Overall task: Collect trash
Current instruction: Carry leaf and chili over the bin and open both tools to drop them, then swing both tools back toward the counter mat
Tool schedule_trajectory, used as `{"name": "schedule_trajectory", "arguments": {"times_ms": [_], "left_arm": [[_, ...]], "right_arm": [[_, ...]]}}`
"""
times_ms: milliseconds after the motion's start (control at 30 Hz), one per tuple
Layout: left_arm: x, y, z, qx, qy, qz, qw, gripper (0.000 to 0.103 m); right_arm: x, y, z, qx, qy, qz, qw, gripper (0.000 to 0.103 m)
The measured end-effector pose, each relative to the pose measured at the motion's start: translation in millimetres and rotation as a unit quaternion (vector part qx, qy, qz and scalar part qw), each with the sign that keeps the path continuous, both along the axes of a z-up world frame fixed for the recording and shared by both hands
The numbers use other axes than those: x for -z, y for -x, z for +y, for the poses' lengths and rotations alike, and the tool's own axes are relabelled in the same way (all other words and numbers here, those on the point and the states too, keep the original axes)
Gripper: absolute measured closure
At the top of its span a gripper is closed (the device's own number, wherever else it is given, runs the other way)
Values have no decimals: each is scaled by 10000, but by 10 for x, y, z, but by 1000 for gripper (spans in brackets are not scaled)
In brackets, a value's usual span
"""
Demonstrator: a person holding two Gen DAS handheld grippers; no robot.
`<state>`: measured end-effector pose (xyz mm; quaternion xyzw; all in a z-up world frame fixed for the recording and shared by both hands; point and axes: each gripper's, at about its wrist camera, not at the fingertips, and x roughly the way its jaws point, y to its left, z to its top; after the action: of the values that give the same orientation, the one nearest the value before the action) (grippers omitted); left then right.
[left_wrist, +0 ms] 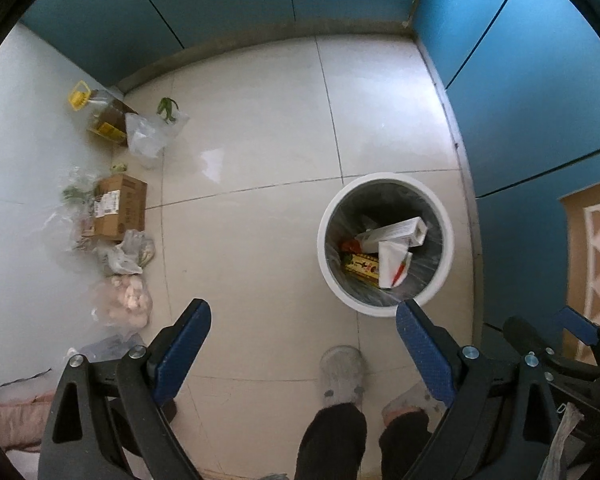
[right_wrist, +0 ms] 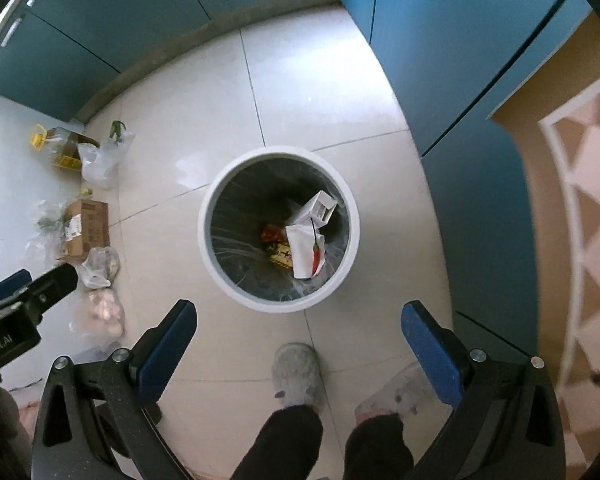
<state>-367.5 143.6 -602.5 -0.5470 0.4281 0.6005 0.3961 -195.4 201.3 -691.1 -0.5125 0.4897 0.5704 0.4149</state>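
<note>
Both claws, left gripper (left_wrist: 302, 322) and right gripper (right_wrist: 298, 322), gape empty. Ahead, the bin (right_wrist: 220, 184) already holds trash; bags (left_wrist: 156, 136) remain far left.

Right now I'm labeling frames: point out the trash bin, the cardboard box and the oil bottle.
trash bin (right_wrist: 220, 196), right wrist view, white rim.
cardboard box (left_wrist: 120, 206), left wrist view, top face.
oil bottle (left_wrist: 106, 118), left wrist view, body.

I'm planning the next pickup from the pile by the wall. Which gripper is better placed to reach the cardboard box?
Probably the left gripper. It is open and empty, and the cardboard box lies on its side of the floor. The right gripper, also open and empty, hangs over the trash bin, farther from the pile.
</note>
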Motion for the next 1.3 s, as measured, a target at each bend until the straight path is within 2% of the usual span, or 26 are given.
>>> {"name": "schedule_trajectory", "arguments": {"times_ms": [267, 433, 600, 800, 933, 1100, 1200, 1300], "left_arm": [[-1011, -165, -213, 74, -361, -12, 9993, 8], [-1523, -273, -356, 159, -546, -51, 9984, 8], [-2019, -378, -499, 233, -648, -45, 9976, 8], [-2722, -587, -595, 434, -963, 403, 9936, 8], [-3197, -893, -523, 756, -1426, 579, 9852, 8], [-3594, -1634, -271, 1573, -1891, 490, 9680, 8], [-3693, -2281, -136, 2162, -1971, 308, 9557, 8], [-3648, -3040, -70, 2789, -1901, 41, 9413, 8]], "right_arm": [[-1157, -86, -204, -141, -288, 47, 9995, 0], [-1944, -183, -366, -146, -510, 149, 9985, 0], [-2586, -256, -546, -136, -681, 313, 9971, 0], [-3350, -411, -758, -74, -889, 611, 9941, 0], [-3847, -692, -840, 200, -1052, 985, 9894, 0], [-4411, -1471, -912, 988, -1364, 1324, 9768, 0], [-4600, -2113, -1022, 1624, -1602, 1186, 9664, 0], [-4662, -2895, -1217, 2456, -1684, 936, 9500, 0]]}}
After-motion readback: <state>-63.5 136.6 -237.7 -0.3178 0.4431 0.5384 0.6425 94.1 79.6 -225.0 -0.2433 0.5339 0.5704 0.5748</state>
